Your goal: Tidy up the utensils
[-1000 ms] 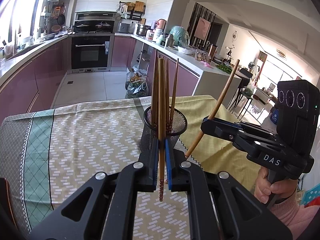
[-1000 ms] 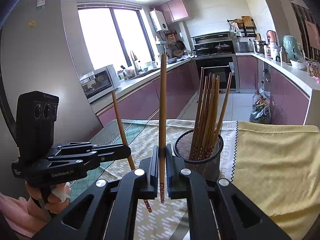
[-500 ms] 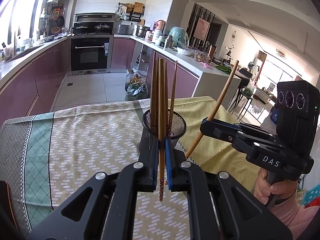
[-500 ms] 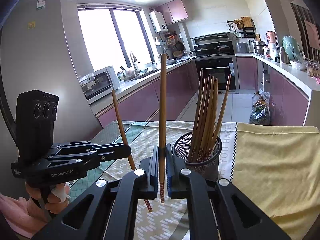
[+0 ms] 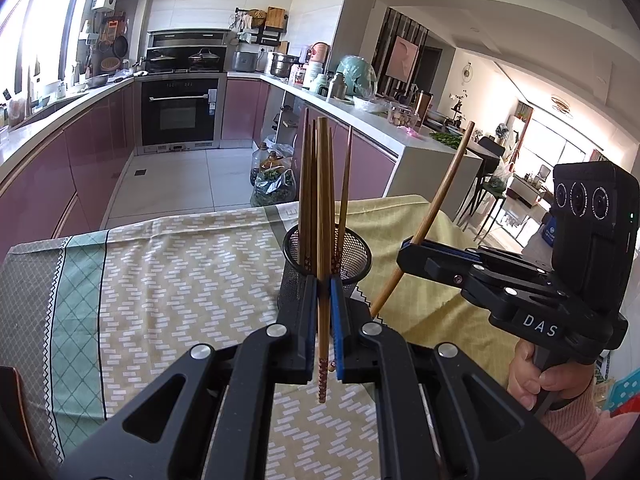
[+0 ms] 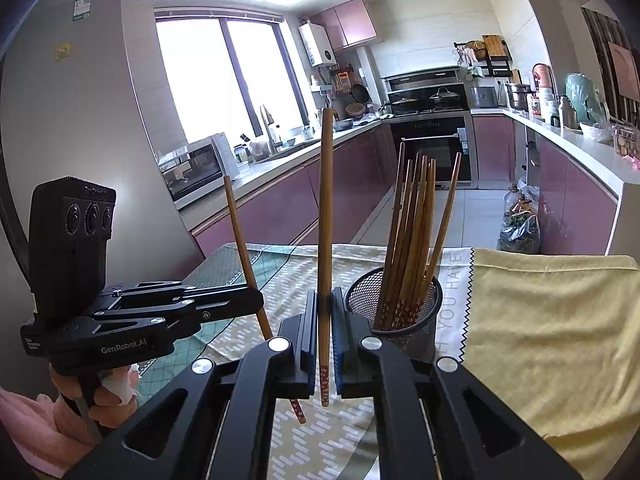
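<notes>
Left wrist view showed the left tongs [image 5: 324, 320] at lower centre of the frame, clamped on a slim brown wooden chopstick with a red patterned tip [image 5: 323, 240] held nearly upright, tip end pointing down. Directly beyond it, at centre frame, stood the black wire-mesh cylindrical holder [image 5: 352, 248] on the surface covered by a yellow and green patterned cloth [image 5: 180, 280], with several matching chopsticks [image 5: 306, 184] already standing in it. At the right of that frame the right tongs [image 5: 412, 250] were likewise clamped on a second wooden chopstick [image 5: 440, 200], which leaned toward the upper right. Right wrist view placed the holder [image 6: 412, 320] just right of centre, beside those tongs [image 6: 325, 320], with their chopstick [image 6: 326, 220] upright. Judging from both views, each stick already stood roughly parallel to the holder's axis, and the left tongs looked better lined up with the holder's mouth; the stick would need lifting over the rim before lowering.
</notes>
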Tool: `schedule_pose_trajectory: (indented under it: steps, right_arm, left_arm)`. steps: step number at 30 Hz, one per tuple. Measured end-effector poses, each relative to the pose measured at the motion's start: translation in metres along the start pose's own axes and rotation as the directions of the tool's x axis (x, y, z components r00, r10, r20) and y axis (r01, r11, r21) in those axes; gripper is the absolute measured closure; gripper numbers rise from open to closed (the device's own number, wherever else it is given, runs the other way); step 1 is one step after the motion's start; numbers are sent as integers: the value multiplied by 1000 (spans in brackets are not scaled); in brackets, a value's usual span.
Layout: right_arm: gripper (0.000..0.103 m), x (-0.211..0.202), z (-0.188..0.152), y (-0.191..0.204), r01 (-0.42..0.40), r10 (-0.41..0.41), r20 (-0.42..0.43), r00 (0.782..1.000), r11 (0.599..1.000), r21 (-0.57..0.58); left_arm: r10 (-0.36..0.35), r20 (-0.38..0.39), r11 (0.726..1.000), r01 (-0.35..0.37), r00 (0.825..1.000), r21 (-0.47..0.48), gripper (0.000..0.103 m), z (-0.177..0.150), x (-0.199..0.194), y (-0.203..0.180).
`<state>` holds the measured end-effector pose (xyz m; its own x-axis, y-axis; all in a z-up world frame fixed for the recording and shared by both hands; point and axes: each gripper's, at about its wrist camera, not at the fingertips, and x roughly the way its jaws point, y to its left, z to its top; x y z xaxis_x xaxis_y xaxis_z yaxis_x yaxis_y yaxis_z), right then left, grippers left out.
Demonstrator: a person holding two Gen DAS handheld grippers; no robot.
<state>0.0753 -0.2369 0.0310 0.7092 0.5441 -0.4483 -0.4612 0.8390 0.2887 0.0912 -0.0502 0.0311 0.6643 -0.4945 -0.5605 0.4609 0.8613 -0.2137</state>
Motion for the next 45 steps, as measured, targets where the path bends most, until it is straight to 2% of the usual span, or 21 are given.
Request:
schedule_pose_trajectory:
  steps: [45]
  right_arm:
    - [97, -1, 15, -6, 5, -5, 33, 999, 1000, -6]
  left_arm:
    - [4, 31, 999, -5, 1000, 34, 96, 20, -2, -9]
